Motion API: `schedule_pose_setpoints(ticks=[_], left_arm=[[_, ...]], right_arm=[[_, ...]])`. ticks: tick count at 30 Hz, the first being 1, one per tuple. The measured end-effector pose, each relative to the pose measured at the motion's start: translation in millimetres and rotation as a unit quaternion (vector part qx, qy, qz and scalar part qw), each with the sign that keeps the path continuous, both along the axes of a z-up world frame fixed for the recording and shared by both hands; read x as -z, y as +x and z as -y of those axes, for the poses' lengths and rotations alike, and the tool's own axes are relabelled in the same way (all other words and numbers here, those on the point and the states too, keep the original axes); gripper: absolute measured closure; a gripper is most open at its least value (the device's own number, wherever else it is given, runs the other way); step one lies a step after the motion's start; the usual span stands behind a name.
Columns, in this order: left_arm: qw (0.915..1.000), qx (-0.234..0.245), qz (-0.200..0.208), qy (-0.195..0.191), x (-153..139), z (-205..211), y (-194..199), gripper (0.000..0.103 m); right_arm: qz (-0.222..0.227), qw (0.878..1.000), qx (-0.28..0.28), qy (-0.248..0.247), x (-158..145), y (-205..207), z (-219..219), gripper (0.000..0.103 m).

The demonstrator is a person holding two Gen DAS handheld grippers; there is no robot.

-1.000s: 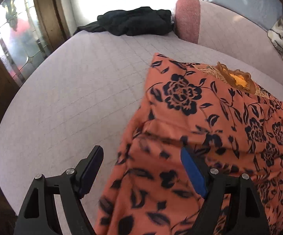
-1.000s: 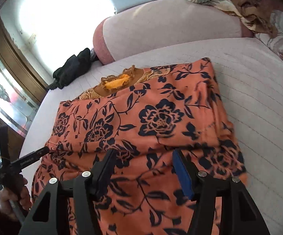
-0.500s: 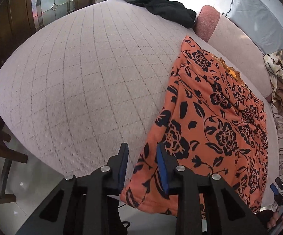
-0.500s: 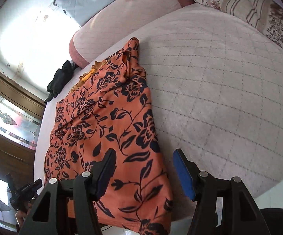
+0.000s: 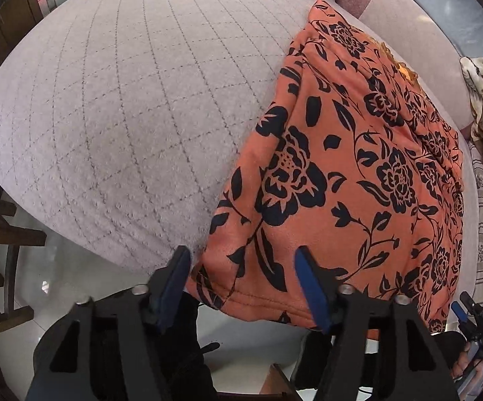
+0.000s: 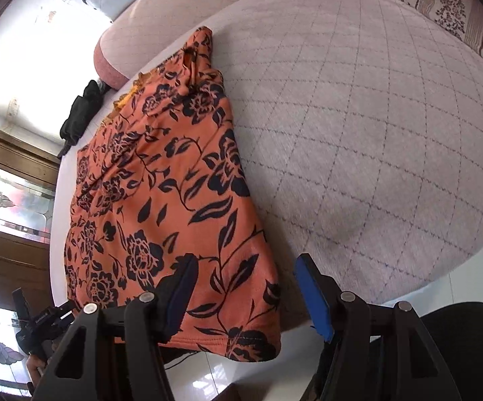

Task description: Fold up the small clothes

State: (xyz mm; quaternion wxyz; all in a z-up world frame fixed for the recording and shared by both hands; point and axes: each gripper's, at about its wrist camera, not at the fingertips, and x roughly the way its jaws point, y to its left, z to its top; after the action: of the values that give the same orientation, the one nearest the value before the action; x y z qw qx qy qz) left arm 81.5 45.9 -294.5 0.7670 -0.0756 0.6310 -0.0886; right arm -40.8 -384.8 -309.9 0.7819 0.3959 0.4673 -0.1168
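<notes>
Pale quilted mattress is spreading out ahead of both grippers, and the orange floral garment is lying flat along it, its hem hanging over the near edge right at the fingertips. The left gripper is opening over the hem's left corner, cloth between the fingers but not pinched. The right gripper is standing wide over the right corner, one finger above the fabric, nothing gripped. Judging by this, the person is taking up the hem; next, both need to close on their corners and carry them toward the collar.
</notes>
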Motion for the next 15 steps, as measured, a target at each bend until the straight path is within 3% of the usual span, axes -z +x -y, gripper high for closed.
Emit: schedule_pose_setpoints(ticks=[2, 3, 7, 9, 11, 12, 13, 14, 15], left_arm=[[0.9999, 0.006, -0.003, 0.008, 4, -1, -2, 0.074], [1.0, 0.005, 0.001, 0.004, 4, -5, -7, 0.076], [0.9999, 0.012, -0.002, 0.003, 6, -5, -4, 0.075], [0.9999, 0.013, -0.005, -0.004, 7, -3, 0, 0.065], [0.9999, 0.017, -0.002, 0.001, 4, 0, 2, 0.063], [0.9998, 0.018, 0.001, 0.004, 3, 1, 2, 0.063], [0.9998, 0.018, 0.005, 0.006, 3, 1, 2, 0.064], [0.9998, 0.017, 0.008, 0.005, 2, 2, 2, 0.074], [0.9998, 0.016, 0.01, 0.0, 1, 0, 2, 0.091]], right_arm=[[-0.013, 1.0, -0.007, 0.002, 6, 0, -3, 0.038], [-0.021, 1.0, -0.01, 0.002, 9, 1, -4, 0.038], [-0.035, 0.999, -0.017, 0.016, 23, 3, -10, 0.038], [-0.041, 0.999, -0.029, -0.008, 22, 6, -19, 0.037], [-0.056, 0.997, -0.05, -0.03, 21, 9, -32, 0.041], [-0.068, 0.995, -0.059, -0.037, 22, 11, -38, 0.052], [-0.081, 0.993, -0.07, -0.05, 22, 12, -45, 0.07], [-0.082, 0.991, -0.083, -0.066, 19, 13, -52, 0.078], [-0.072, 0.99, -0.099, -0.073, 14, 13, -58, 0.095]])
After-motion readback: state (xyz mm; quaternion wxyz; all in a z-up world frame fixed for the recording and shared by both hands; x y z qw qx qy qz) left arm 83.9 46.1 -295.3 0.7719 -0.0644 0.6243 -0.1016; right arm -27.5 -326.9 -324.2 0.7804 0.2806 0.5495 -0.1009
